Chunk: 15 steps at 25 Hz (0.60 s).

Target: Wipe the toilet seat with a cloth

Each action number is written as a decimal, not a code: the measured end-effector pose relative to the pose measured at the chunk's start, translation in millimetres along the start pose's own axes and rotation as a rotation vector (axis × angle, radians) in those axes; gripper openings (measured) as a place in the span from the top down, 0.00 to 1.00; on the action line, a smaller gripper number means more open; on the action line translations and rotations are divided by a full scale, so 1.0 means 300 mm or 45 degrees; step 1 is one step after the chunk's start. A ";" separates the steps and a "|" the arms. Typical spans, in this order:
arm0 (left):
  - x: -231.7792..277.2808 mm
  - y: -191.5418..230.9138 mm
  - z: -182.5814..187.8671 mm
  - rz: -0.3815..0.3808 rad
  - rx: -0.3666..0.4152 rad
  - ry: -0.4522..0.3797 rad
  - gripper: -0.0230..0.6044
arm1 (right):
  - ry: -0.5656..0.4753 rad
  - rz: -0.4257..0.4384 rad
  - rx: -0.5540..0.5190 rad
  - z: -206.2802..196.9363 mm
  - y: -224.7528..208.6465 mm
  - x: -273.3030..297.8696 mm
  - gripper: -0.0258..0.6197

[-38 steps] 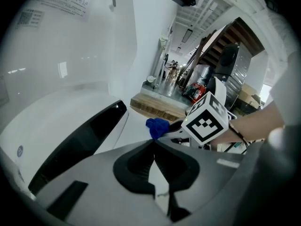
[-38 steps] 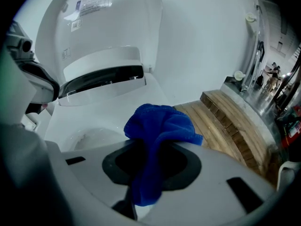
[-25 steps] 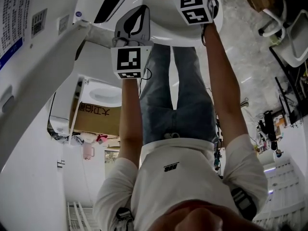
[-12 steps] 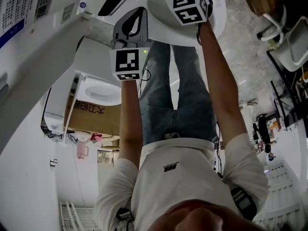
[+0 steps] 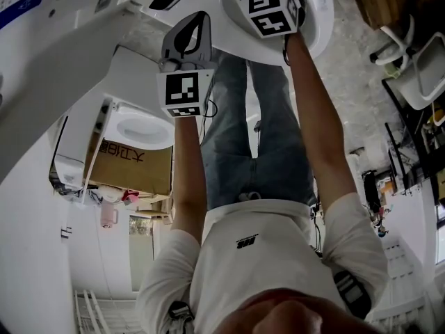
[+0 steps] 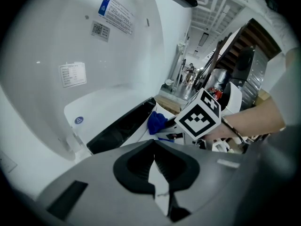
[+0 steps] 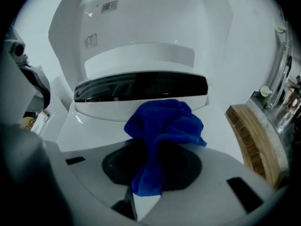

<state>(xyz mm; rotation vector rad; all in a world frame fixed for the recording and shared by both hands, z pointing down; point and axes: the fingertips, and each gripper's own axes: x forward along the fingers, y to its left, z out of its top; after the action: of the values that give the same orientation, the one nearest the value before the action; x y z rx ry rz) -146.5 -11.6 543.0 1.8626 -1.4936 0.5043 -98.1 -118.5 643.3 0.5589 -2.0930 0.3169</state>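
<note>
Cloth (image 7: 164,121) hangs pinched between jaws of right gripper (image 7: 151,169).

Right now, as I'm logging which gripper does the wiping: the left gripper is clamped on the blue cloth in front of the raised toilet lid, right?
Not the left. The right gripper view shows the right gripper clamped on the blue cloth in front of the raised toilet lid. The left gripper is shut on nothing in its own view.

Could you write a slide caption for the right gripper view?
Right gripper holding blue cloth, facing the toilet's raised lid.
</note>
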 end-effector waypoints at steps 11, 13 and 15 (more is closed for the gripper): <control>-0.097 0.039 -0.083 0.073 -0.033 -0.003 0.95 | 0.011 0.104 -0.087 -0.013 0.173 0.001 0.82; -0.120 0.042 -0.100 0.083 -0.037 -0.005 0.95 | 0.014 0.127 -0.111 -0.015 0.214 -0.002 0.82; -0.140 0.043 -0.118 0.093 -0.042 -0.005 0.95 | 0.017 0.153 -0.135 -0.022 0.256 -0.004 0.82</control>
<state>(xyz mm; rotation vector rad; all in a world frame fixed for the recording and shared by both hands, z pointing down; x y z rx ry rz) -165.9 41.4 542.5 1.7898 -1.5678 0.5075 -131.5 -48.9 645.1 0.3685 -2.1213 0.2757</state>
